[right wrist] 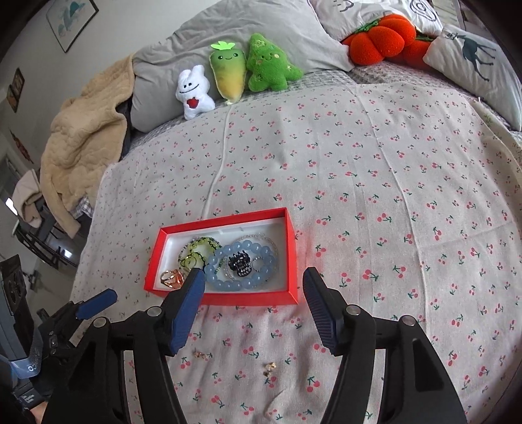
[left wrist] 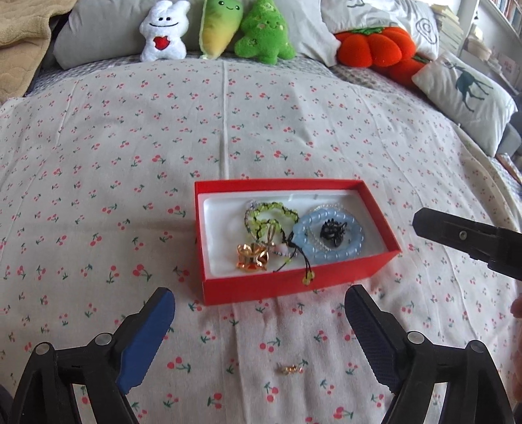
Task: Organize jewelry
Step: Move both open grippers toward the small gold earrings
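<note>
A red box with a white lining lies on the cherry-print bedsheet. It holds a blue bead bracelet, a green bead bracelet, a black hair claw and a gold clip. My left gripper is open and empty, just in front of the box. A small gold earring lies on the sheet between its fingers. My right gripper is open and empty, at the box's near right corner. Two small gold pieces lie on the sheet below it.
Plush toys and an orange pumpkin cushion line the far side of the bed, with pillows at the right. A beige blanket is heaped at the far left. The right gripper's finger shows right of the box.
</note>
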Tool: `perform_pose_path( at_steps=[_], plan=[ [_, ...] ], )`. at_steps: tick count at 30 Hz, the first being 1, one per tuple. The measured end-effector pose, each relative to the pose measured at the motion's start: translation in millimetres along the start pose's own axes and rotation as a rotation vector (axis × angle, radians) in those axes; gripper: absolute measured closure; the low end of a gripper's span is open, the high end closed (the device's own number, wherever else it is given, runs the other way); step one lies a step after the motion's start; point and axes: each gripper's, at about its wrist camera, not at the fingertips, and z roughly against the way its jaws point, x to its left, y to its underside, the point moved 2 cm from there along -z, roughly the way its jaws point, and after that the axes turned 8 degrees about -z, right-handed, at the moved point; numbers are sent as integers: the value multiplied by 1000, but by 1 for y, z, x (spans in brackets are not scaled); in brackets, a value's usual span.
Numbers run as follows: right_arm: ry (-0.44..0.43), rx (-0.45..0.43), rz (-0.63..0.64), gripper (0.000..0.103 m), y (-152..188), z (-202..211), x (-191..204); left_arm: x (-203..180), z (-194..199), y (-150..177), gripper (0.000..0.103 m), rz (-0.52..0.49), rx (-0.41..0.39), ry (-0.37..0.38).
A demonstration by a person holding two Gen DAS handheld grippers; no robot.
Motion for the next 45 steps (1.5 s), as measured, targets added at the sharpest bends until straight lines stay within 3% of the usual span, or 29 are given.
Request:
perform_pose_path(
  at_steps=[13, 20, 27, 36, 38, 40, 45],
  plan=[
    [116, 120, -24, 32, 37, 12, -10, 15, 7, 40, 12, 83, 155, 14],
    [153, 174, -51, 32, 51, 10, -14, 18, 8, 52, 12, 106, 190, 40],
    [185, 245, -85, 32, 64, -6, -23, 18, -5, 63, 13, 166, 260, 94],
    [177, 322, -110, 32, 73, -35, -27, 20, -20, 68, 13, 192, 307, 77],
    [162, 349, -122, 34, 77, -45, -27, 19, -21, 68, 13, 189, 306, 74],
    [168, 359, -123, 51, 79, -52, -25, 20, -22, 67, 13, 191, 301, 71],
    [196, 351, -106, 66, 80, -61, -20, 20, -22, 66, 13, 198, 294, 66]
  ],
)
